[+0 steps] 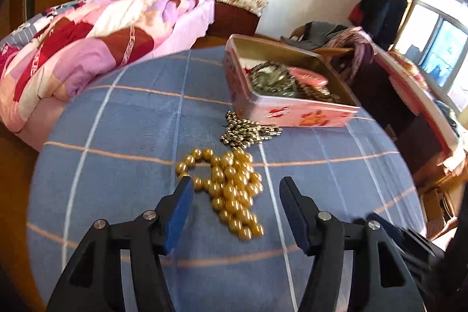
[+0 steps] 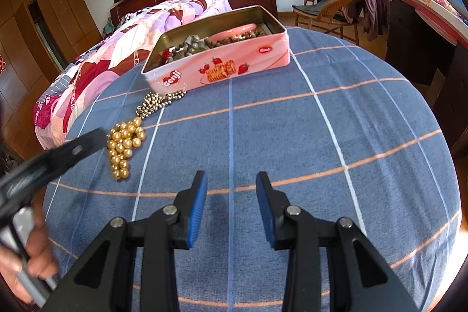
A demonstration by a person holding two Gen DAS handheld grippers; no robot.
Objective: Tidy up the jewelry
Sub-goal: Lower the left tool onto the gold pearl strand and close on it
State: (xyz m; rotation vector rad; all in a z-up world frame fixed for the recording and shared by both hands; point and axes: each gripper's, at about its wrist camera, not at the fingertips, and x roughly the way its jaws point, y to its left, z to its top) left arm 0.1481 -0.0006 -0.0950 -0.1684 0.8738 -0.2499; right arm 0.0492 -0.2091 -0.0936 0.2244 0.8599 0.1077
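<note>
A gold pearl necklace (image 1: 234, 189) lies heaped on the blue checked cloth (image 1: 117, 122); it also shows in the right wrist view (image 2: 124, 146). A smaller silver-gold bead chain (image 1: 245, 130) lies between it and a pink tin box (image 1: 292, 110) that holds several other pieces of jewelry. My left gripper (image 1: 235, 186) is open, its fingers on either side of the pearl heap, just above it. My right gripper (image 2: 231, 180) is open and empty over bare cloth, right of the pearls. The tin (image 2: 222, 66) and the chain (image 2: 158, 104) show there too.
The cloth-covered table (image 2: 321, 136) is round. A bed with a pink quilt (image 1: 87, 34) stands beyond its left edge. A wicker chair with clothes (image 2: 345, 5) and a desk (image 2: 424, 19) stand at the right.
</note>
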